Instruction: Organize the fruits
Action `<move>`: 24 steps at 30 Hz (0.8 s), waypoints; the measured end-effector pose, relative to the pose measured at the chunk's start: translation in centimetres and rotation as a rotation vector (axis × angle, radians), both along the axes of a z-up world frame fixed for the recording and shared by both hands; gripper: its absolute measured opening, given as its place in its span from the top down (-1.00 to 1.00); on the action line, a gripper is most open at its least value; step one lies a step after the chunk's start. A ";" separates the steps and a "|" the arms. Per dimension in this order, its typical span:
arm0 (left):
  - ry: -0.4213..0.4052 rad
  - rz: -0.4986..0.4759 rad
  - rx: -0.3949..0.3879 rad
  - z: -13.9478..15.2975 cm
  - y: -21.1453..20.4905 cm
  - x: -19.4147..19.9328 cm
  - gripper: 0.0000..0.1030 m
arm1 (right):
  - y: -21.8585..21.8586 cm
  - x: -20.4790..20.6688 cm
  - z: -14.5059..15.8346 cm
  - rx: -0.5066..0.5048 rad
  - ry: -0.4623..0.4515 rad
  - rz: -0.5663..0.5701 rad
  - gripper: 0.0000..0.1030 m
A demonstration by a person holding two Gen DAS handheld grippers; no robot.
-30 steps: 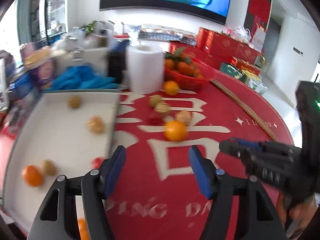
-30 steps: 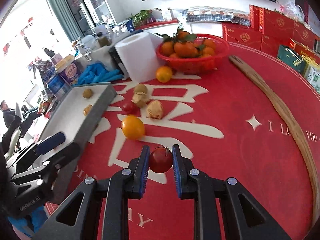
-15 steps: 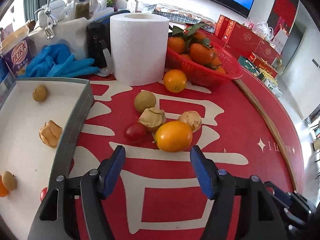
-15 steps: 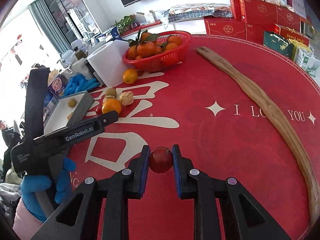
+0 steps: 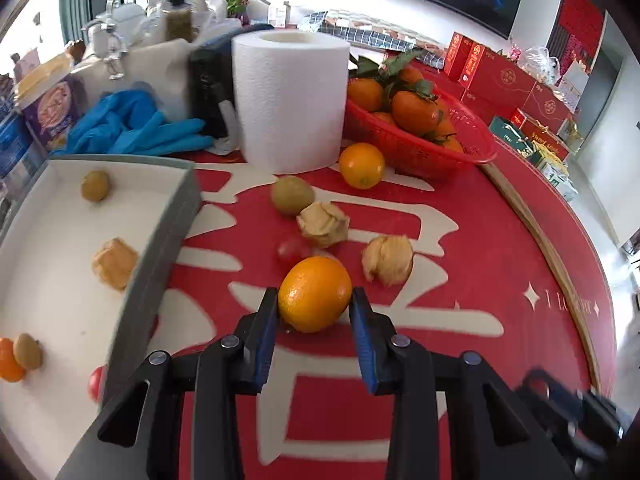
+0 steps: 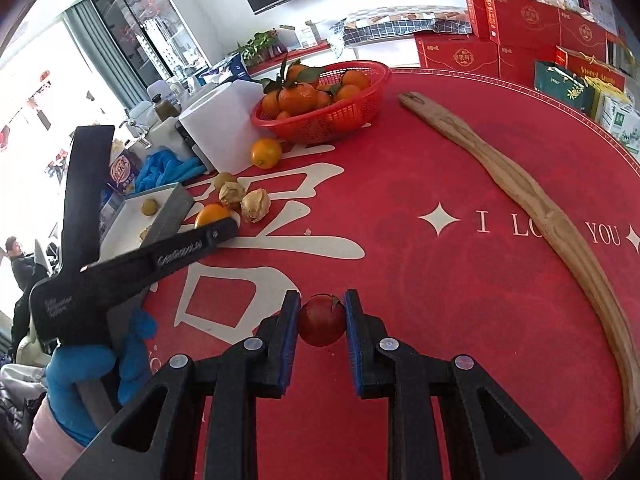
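1. The left claw (image 5: 314, 312) has just been closing and pinches the orange (image 5: 315, 293), bottom centre.
2. The right claw (image 6: 321, 316) pinches a red fruit (image 6: 322, 320) (tomato-like).
3. Next: lift both into the tray (image 5: 160, 264) at left.

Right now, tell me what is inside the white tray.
The white tray holds a green fruit, a papery husked fruit, an orange fruit touching another green one, and a red fruit half hidden behind its wall.

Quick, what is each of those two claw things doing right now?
Left gripper: jaws just closed onto the orange.
Right gripper: shut on a small red fruit.
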State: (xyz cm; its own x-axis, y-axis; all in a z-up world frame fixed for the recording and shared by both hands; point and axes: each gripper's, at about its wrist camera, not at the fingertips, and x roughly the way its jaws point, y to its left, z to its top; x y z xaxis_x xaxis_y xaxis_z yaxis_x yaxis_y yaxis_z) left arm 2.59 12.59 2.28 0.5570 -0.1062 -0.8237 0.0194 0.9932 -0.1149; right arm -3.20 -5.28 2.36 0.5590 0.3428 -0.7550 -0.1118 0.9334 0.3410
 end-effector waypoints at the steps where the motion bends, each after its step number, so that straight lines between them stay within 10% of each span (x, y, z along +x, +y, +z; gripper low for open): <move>1: -0.011 0.000 -0.004 0.4 0.5 -0.6 0.27 | 0.2 0.1 0.1 -0.003 -0.002 0.006 0.56; 12: -0.150 0.058 0.008 5.3 8.9 -6.3 0.26 | 7.7 2.0 2.8 0.012 -0.032 0.170 0.56; 24: -0.123 0.236 0.056 2.9 19.1 -8.2 0.26 | 20.8 3.7 3.7 0.020 -0.005 0.410 0.56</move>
State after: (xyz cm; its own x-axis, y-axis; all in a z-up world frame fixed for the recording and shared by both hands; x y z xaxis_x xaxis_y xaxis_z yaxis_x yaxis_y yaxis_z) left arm -5.65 31.74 5.19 0.6576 0.0820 -0.7489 -0.2026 0.9767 -0.0709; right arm 0.45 15.54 6.02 0.3770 0.5525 -0.7434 -0.4751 0.8043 0.3568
